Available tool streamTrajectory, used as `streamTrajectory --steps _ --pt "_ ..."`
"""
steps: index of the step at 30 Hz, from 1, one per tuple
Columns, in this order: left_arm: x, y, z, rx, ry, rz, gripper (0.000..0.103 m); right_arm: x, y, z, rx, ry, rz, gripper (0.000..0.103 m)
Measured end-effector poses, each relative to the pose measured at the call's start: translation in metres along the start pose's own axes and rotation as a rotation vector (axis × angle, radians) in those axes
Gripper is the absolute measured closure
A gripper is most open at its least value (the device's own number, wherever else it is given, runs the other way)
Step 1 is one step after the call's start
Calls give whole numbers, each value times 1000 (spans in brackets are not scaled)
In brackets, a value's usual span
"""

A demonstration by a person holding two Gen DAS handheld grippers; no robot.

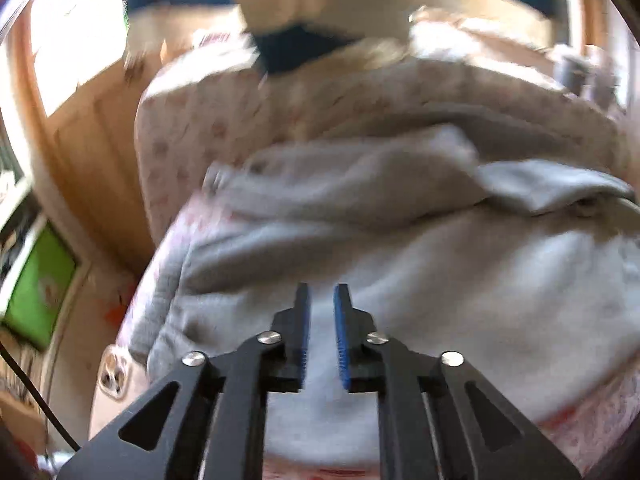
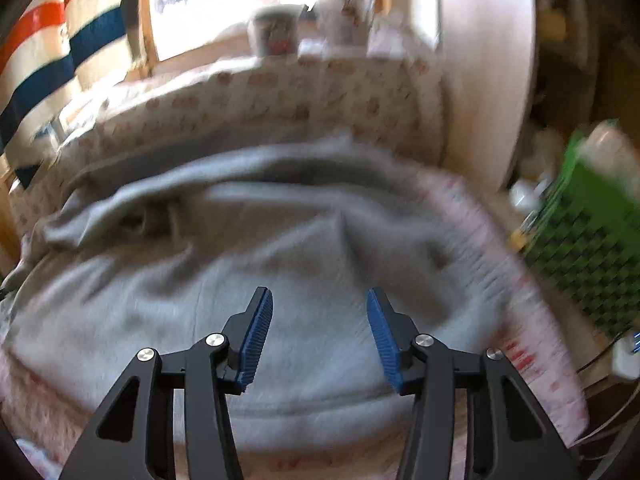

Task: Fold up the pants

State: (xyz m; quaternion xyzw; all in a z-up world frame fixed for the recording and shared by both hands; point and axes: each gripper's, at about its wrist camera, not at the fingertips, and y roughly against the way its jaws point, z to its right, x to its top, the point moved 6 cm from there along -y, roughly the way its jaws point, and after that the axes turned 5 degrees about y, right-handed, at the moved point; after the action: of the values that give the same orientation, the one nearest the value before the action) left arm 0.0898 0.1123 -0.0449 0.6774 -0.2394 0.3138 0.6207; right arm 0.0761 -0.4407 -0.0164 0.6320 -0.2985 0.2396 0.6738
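Grey pants lie rumpled on a pink-patterned cloth over a table. In the left wrist view my left gripper hovers over the near part of the pants, its blue-padded jaws a narrow gap apart with only cloth seen behind them. In the right wrist view the pants fill the middle, with a thick fold across the far side. My right gripper is open wide and empty just above the near hem. Both views are motion-blurred.
A striped red, blue and cream cushion stands at the back. A green checkered box sits off the right edge of the table, and a green box sits low left. Cups stand by the bright window. A wooden frame runs along the left.
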Motion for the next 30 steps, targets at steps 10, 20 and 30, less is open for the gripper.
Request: streamTrajectory --steps 10,20,30 --pt "70 40 89 -125 -25 249 10 80 36 12 -6 -91 221 34" --pt "129 6 173 -167 -35 246 2 132 19 20 60 -140 209 23" --pt "174 -90 191 -209 185 234 6 172 -47 -5 197 -199 56 23"
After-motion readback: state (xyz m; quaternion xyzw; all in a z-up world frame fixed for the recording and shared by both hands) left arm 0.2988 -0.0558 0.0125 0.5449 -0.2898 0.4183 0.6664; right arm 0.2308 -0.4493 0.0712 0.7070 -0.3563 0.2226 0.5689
